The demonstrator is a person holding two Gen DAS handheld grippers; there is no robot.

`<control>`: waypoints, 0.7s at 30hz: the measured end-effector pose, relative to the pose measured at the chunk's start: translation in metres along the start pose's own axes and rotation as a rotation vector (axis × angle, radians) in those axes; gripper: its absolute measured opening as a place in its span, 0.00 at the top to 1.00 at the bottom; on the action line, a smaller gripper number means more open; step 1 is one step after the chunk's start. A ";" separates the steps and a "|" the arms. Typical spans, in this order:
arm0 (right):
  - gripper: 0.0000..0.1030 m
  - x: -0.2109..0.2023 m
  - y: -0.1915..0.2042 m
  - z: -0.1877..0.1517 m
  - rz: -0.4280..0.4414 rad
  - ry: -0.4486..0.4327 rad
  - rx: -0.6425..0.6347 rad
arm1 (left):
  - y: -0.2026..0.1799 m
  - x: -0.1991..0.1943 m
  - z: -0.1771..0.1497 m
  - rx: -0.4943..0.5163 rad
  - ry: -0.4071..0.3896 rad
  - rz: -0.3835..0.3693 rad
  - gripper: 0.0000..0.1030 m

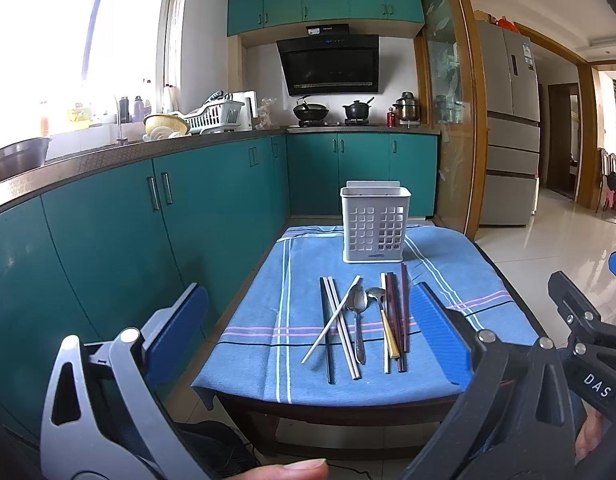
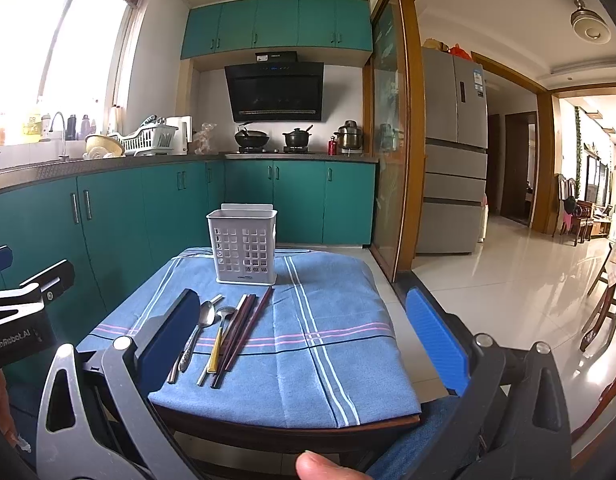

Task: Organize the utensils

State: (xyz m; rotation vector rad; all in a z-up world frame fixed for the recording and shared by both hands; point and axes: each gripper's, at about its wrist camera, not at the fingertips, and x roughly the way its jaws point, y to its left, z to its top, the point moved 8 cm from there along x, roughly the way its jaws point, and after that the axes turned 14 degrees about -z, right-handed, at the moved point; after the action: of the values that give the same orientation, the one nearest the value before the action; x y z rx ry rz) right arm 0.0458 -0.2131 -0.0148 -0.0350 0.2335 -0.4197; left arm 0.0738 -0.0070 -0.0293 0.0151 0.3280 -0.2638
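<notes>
Nothing picked yet: both the left gripper point(image 1: 308, 344) and right gripper point(image 2: 308, 348) hover spread wide and empty short of the chopsticks point(image 1: 400, 320) and spoons point(image 1: 358, 312) lying loose on the blue cloth point(image 1: 448, 280) before the white holder point(image 1: 375, 226), so next probably pinch one utensil.

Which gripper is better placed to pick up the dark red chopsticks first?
Probably the right gripper: the dark red chopsticks lie between its open fingers; the left gripper frames them too.
</notes>
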 end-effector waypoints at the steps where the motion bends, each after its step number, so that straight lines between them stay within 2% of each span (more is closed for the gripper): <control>1: 0.02 0.000 0.000 0.000 -0.001 -0.001 0.000 | 0.000 -0.001 0.000 0.000 -0.001 -0.002 0.03; 21: 0.03 0.000 -0.004 0.001 -0.002 0.004 0.006 | -0.004 0.004 -0.002 0.004 0.013 -0.007 0.03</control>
State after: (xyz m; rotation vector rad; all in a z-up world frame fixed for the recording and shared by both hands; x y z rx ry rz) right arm 0.0440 -0.2170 -0.0137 -0.0283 0.2363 -0.4226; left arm 0.0760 -0.0117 -0.0326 0.0194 0.3401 -0.2715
